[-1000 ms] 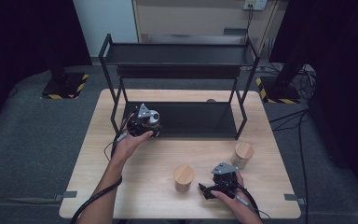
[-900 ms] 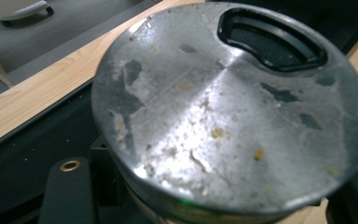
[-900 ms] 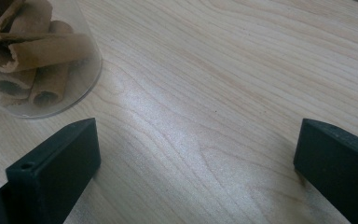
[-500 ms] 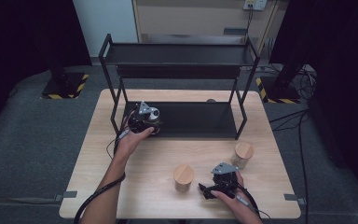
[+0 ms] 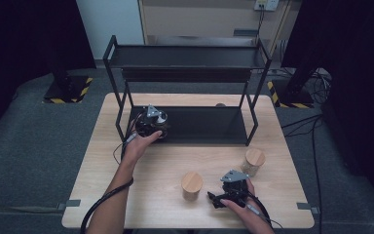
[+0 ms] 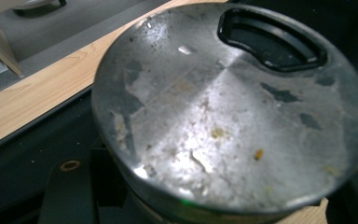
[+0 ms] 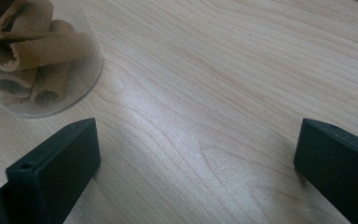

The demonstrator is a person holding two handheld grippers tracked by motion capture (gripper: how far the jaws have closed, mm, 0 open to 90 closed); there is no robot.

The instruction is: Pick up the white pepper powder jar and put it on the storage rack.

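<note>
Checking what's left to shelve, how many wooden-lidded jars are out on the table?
2. One wooden-lidded jar stands near the table's front middle, left of the right tool; the other jar stands farther right. More may be hidden behind the rack.

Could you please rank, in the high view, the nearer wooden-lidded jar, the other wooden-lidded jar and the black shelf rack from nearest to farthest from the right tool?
1. Nearer wooden-lidded jar, just left of the right tool.
2. Other wooden-lidded jar, beyond it to the right.
3. Black shelf rack, farther back on the table.
</note>
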